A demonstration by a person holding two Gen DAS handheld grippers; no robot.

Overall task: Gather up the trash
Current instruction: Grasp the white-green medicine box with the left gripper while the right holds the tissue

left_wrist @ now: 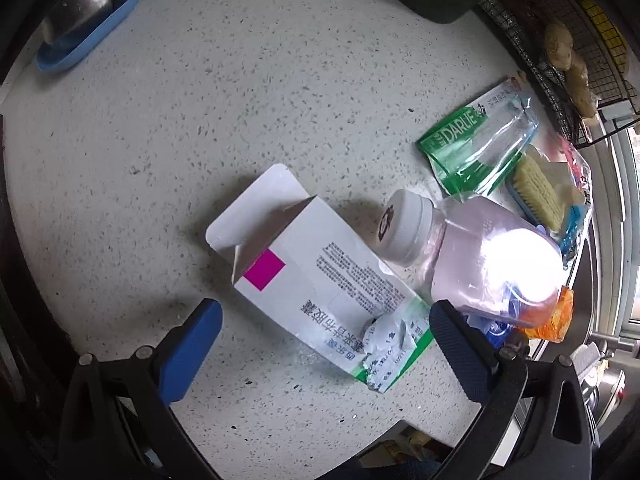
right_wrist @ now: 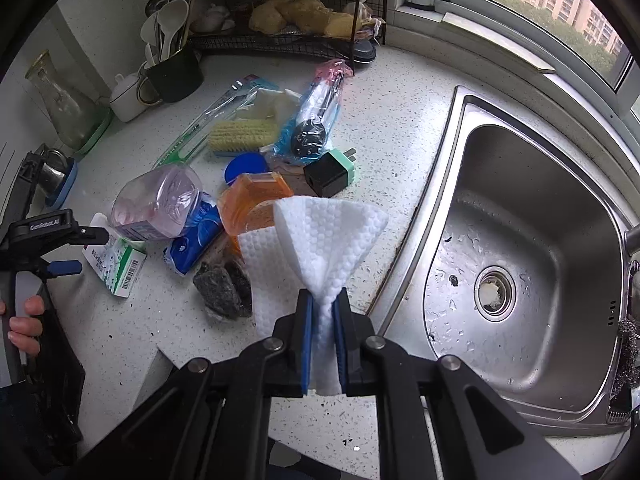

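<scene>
We have the right tool (right_wrist: pixel 323 312) pinched tight on a white paper towel (right_wrist: pixel 320 240), lifted clear of the counter (right_wrist: pixel 380 128) just left of the sink (right_wrist: pixel 520 216). The grip takes only a narrow bunched waist of the sheet — the rest fans out loose beyond the tips, so a quick swing could drag it across the orange lid (right_wrist: pixel 256 200) or let it slide out.

Our left tool (left_wrist: pixel 326 320) stands wide, pointing down over the white box (left_wrist: pixel 312 272), with nothing between its fingers yet. The box lies on the counter with its flap open and a torn, crumpled near end. We judge that a squeeze there might crush the card rather than lift it. The right finger (left_wrist: pixel 460 340) is almost touching the pink bottle (left_wrist: pixel 480 256) — closing from here may nudge it into rolling, or catch the bottle along with the box.
</scene>
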